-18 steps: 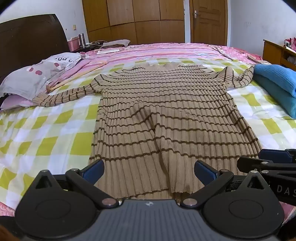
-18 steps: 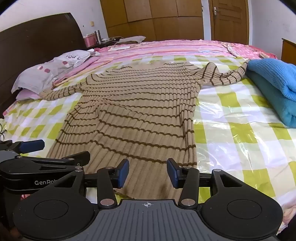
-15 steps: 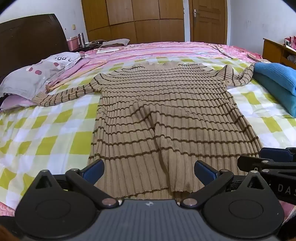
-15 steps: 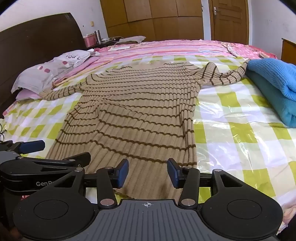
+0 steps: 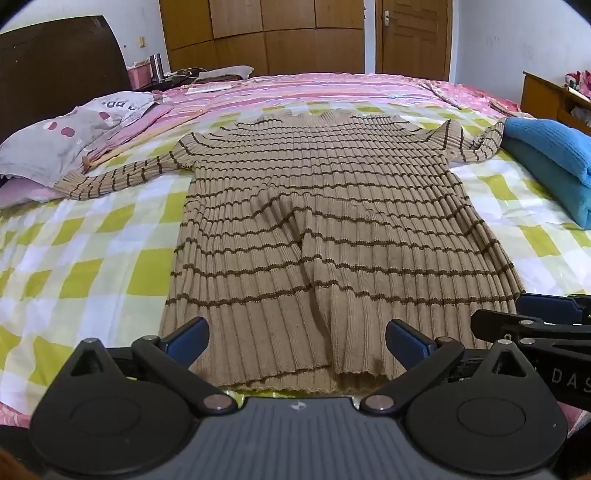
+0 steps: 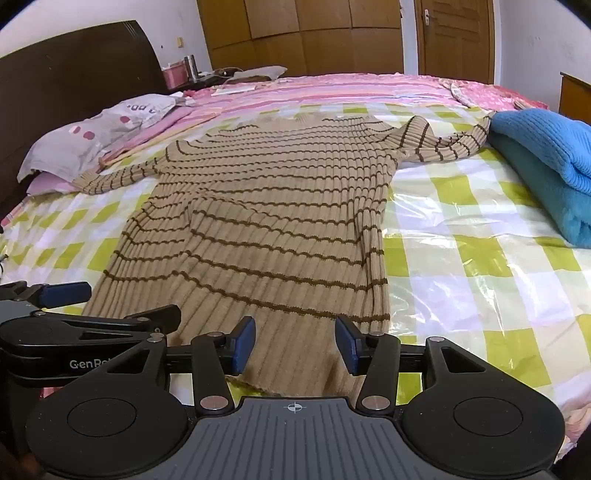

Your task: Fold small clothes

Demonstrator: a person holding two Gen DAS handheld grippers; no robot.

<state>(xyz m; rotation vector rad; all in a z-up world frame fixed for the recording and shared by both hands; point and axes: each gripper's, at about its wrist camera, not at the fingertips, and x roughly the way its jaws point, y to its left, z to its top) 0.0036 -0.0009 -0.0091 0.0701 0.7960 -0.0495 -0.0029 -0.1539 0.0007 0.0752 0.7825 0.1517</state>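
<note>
Room: bedroom with wooden wardrobe doors [image 5: 288, 33] behind a dark headboard [image 5: 55, 74].
Bed: bed [image 5: 92, 258] covered by a yellow-green and white checked sheet under glossy plastic, with pink bedding further back.
Sweater: tan ribbed sweater [image 5: 325, 229] with thin brown stripes lies flat on the checked sheet, hem toward the cameras, both sleeves spread outward.
Left sleeve: reaches the grey pillow [image 5: 62, 140].
Right sleeve: its end touches the folded blue blanket [image 5: 550, 162].
Left tool: left tool [image 5: 297, 341] released, jaws spread wide over the hem's left and middle part, holding nothing.
Right tool: right tool [image 6: 295, 345] released, narrower gap, at the hem's right corner, holding nothing.
</note>
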